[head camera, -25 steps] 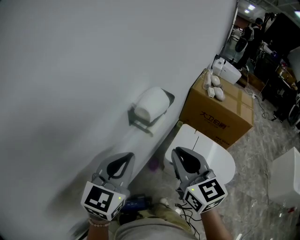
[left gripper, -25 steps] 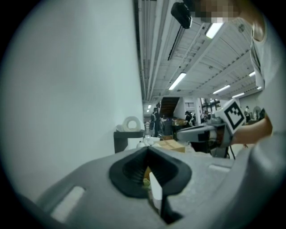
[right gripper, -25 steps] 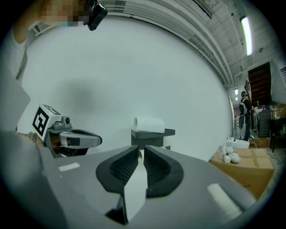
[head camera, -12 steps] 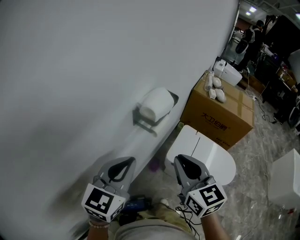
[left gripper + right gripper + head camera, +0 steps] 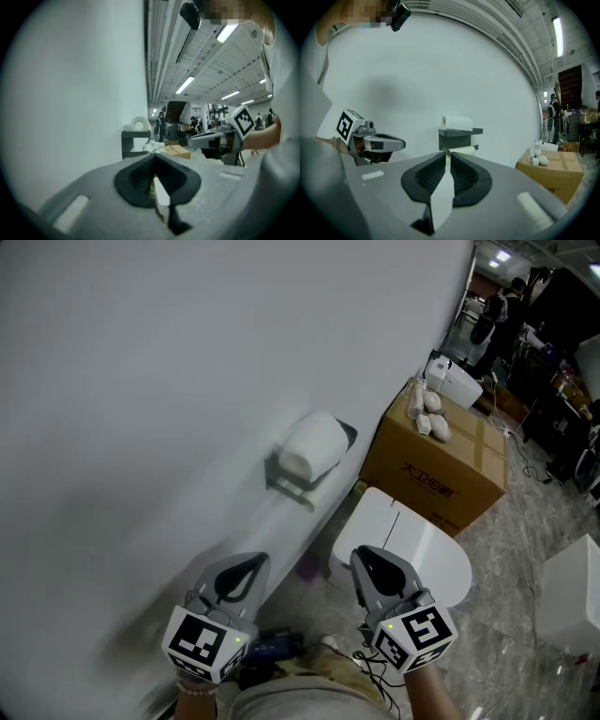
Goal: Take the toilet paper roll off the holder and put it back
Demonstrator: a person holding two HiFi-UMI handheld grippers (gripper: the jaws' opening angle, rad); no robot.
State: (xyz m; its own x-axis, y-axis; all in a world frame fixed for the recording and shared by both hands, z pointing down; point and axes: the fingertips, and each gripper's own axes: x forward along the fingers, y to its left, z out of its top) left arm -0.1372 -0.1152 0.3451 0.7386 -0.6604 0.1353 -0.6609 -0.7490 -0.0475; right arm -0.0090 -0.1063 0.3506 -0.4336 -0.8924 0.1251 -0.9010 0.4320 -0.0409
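Here, the holder (image 5: 279, 476) hangs on a white wall (image 5: 141, 381) (floor (image 5: 516, 540) seemingly marble).

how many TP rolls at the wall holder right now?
2. The top roll lies on top of the wall holder; the lower roll sits just beneath its shelf. The head view shows only the top one, so more could be hidden.

Two rolls (image 5: 457, 123), one holder (image 5: 459, 133) (one box (image 5: 436, 465)).
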